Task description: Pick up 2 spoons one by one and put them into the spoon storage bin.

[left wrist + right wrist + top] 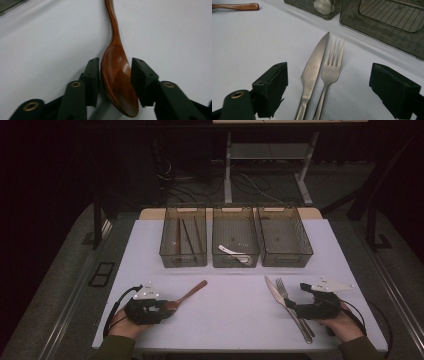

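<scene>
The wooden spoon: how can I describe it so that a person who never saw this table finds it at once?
On the white table, look at the near left part, in front of the three dark bins. The wooden spoon lies there with its bowl between the jaws of the left gripper. It is the reddish-brown utensil; the knife and fork on the right are grey metal.

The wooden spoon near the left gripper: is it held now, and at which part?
The left gripper has its pads against both edges of the wooden spoon, at the bowl, not the handle. The spoon lies on the table. The right gripper holds nothing.
</scene>
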Tool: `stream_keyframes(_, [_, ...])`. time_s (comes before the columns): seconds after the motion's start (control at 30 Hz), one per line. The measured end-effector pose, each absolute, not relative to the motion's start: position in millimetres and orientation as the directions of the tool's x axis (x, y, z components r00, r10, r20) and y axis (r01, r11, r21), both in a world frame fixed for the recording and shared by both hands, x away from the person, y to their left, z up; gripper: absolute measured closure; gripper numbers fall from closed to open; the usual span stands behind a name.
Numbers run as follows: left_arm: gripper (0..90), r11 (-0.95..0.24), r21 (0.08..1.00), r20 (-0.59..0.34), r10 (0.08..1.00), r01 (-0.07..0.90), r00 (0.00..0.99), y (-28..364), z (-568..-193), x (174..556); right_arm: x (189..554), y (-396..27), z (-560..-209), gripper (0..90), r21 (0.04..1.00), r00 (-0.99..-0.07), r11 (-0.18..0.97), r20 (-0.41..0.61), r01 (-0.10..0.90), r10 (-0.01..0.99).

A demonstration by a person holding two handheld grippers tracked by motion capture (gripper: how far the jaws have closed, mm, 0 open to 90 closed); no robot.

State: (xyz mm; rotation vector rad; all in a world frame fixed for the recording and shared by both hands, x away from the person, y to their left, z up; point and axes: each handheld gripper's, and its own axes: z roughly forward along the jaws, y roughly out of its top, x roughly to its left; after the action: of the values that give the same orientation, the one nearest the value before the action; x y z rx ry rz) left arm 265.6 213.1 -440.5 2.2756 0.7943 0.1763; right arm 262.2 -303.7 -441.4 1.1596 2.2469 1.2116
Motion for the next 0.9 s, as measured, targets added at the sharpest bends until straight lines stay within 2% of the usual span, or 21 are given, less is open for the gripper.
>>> stream_keyframes(0.33, [78.6,-0.572,0.661,-0.095,0.579,0.486,0.810,207.1,-436.0,265.6,262.2,-303.3,-441.7,15.6,0.809,-0.611,0.307,0.080,0.501,0.787])
stream_keyframes(0.9, [80.4,-0.565,0.676,-0.077,0.585,0.474,0.807,205.6,-430.4,264.6,261.5,-302.3,-441.2,15.5,0.809,-0.615,0.296,0.099,0.507,0.782])
